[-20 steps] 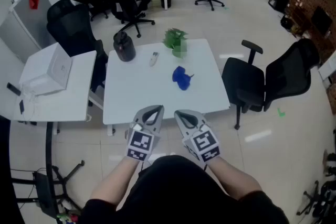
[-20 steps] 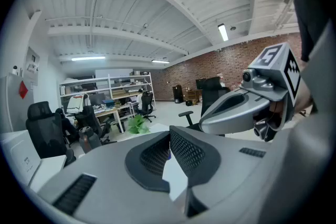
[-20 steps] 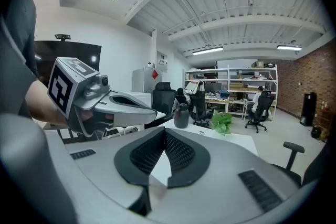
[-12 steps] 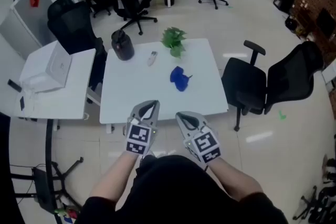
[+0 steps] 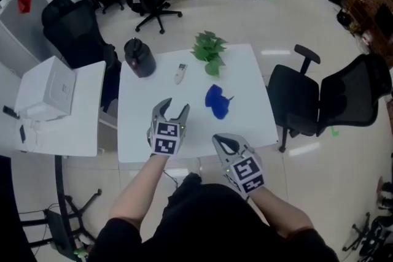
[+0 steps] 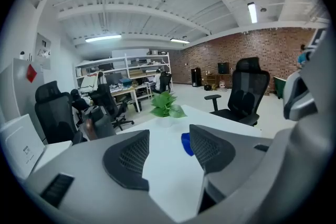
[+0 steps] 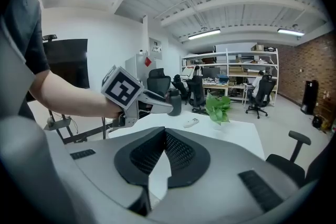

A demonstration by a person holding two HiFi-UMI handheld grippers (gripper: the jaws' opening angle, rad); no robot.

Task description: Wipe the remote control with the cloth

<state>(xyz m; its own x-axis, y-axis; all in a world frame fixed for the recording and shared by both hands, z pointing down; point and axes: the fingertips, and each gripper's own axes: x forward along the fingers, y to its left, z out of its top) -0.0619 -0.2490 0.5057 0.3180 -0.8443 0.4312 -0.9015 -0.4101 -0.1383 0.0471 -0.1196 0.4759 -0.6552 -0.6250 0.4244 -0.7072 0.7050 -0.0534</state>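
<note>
A small white remote control [image 5: 180, 73] lies at the far side of the white table [image 5: 159, 98], also seen in the right gripper view as the remote [image 7: 191, 123]. A crumpled blue cloth [image 5: 217, 101] lies right of the table's middle; a sliver of the cloth [image 6: 186, 144] shows between the left jaws. My left gripper [image 5: 172, 111] hovers open over the table's near half, empty. My right gripper [image 5: 223, 143] is shut and empty, just off the near edge. The left gripper [image 7: 155, 99] shows in the right gripper view.
A potted green plant [image 5: 209, 51] stands at the table's far edge, a dark kettle-like jug [image 5: 139, 57] at its far left corner. A black office chair [image 5: 307, 98] stands right of the table, a white side desk with a box [image 5: 46, 92] to the left.
My left gripper has moved forward from the near edge out over the table and its jaws now stand apart. The right gripper stayed near the edge. The view shifted closer to the table.
</note>
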